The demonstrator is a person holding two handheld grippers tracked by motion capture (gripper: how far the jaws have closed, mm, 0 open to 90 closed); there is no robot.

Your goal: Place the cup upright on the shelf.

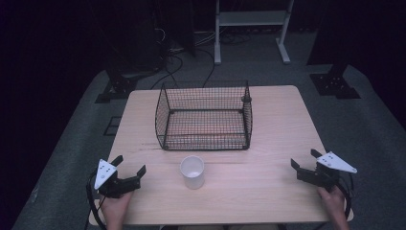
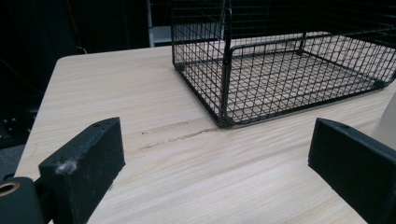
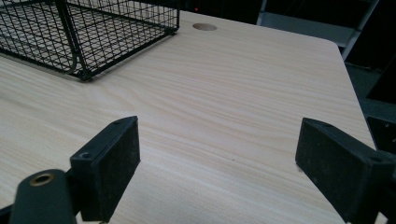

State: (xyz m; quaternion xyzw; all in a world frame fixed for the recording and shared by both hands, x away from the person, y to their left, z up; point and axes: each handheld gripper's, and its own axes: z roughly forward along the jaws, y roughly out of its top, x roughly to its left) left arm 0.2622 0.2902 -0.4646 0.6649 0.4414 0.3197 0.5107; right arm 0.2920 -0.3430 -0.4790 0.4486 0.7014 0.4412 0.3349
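Note:
A white paper cup [image 1: 192, 171] stands upright on the wooden table [image 1: 268, 120], just in front of a black wire basket [image 1: 205, 117]. The basket looks empty. My left gripper [image 1: 129, 165] rests open near the table's front left corner, jaws wide apart with nothing between them. In the left gripper view the basket [image 2: 289, 70] lies ahead and the cup's edge [image 2: 387, 119] shows at the far right. My right gripper [image 1: 304, 159] sits open near the front right edge, also holding nothing. The right gripper view shows the basket's corner [image 3: 88, 32] to the upper left.
A round cable hole [image 3: 204, 26] is cut into the table beyond the basket. Behind the table stand a white metal frame [image 1: 251, 19], black stands and loose cables on a grey floor. Bare tabletop lies on both sides of the cup.

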